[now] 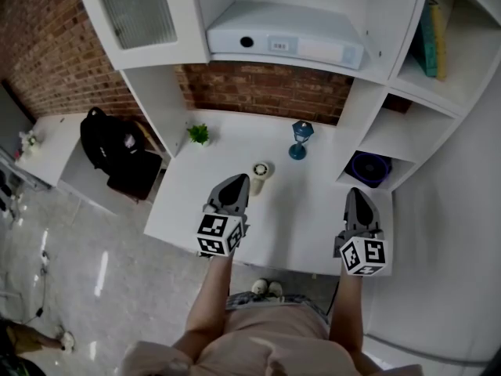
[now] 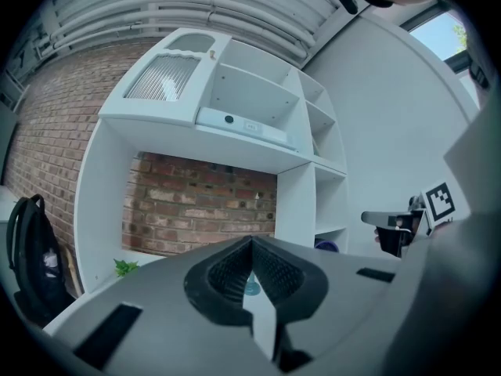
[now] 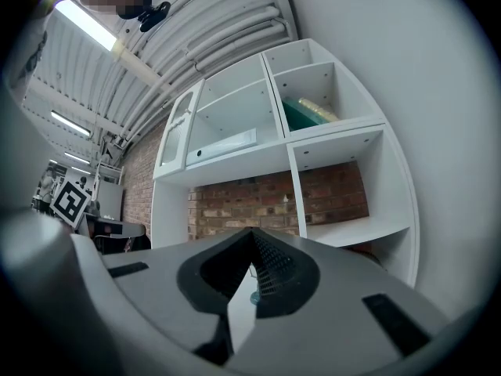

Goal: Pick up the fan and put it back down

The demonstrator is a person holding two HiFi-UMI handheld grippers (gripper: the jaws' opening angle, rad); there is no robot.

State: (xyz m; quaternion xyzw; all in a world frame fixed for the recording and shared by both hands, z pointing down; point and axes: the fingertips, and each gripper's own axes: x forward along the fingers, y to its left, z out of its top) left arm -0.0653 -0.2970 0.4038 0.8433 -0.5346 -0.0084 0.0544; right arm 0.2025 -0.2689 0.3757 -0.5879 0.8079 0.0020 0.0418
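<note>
1. Plain white on the table (image 1: 305,210); white too on the shelving (image 1: 368,92).
2. Red-brown brick with pale joints on the wall (image 1: 266,88).
3. Dark grey on the left tool (image 1: 237,181) and the right tool (image 1: 356,193); black-and-white square markers on their cubes (image 1: 219,235).
4. Blue on the goblet-shaped ornament (image 1: 300,139); green on the small plant (image 1: 199,134); cream on the little round object (image 1: 261,172).
5. Black on the backpack (image 1: 109,143); teal and yellow on the books (image 1: 430,37); dark purple-blue on the round thing in the cubby (image 1: 369,168).
</note>
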